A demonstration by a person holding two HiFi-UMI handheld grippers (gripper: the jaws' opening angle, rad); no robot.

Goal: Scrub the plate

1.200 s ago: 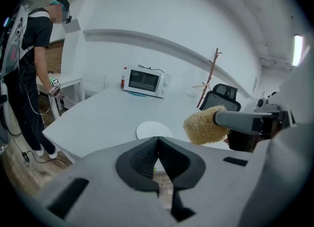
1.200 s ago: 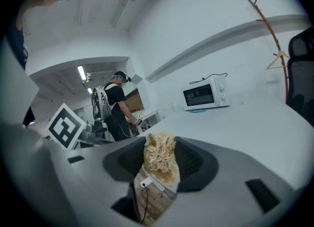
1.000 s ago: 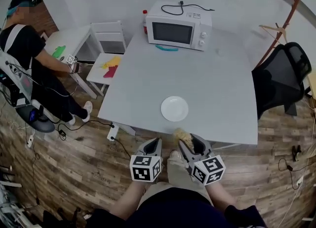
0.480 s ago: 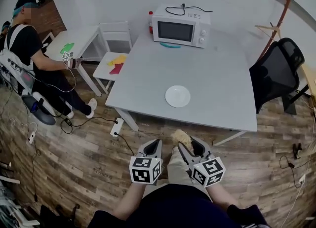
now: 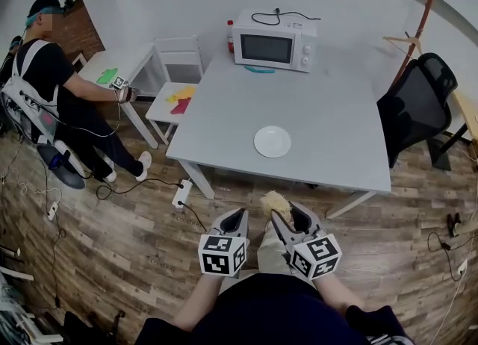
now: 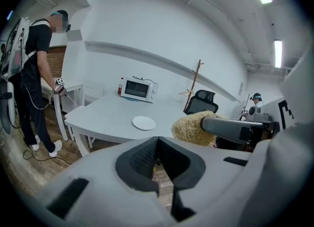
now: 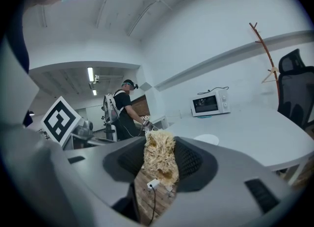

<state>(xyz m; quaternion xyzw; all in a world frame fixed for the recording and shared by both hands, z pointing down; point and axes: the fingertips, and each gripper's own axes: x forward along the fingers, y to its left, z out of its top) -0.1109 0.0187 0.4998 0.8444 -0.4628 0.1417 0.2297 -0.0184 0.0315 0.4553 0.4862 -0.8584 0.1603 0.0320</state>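
Observation:
A round white plate (image 5: 272, 142) lies on the grey table (image 5: 336, 112), near its front edge. Both grippers hang over the wooden floor in front of the table, well short of the plate. My right gripper (image 5: 281, 214) is shut on a tan fibrous scrubber (image 5: 274, 203), which fills the gap between its jaws (image 7: 159, 158). My left gripper (image 5: 237, 216) is shut with nothing between its pads (image 6: 157, 141). In the left gripper view the plate (image 6: 143, 123) sits ahead and the scrubber (image 6: 192, 128) shows at the right. The right gripper view has the plate (image 7: 206, 139) behind the scrubber.
A white microwave (image 5: 273, 41) stands at the table's far edge. A black office chair (image 5: 414, 108) and a coat rack (image 5: 420, 15) are at the right. A seated person (image 5: 52, 89) works at a small white table on the left. A power strip (image 5: 181, 194) with cables lies on the floor.
Both grippers have drawn back from the table together, so its front edge and the plate now lie farther ahead. The right gripper keeps its hold on the scrubber.

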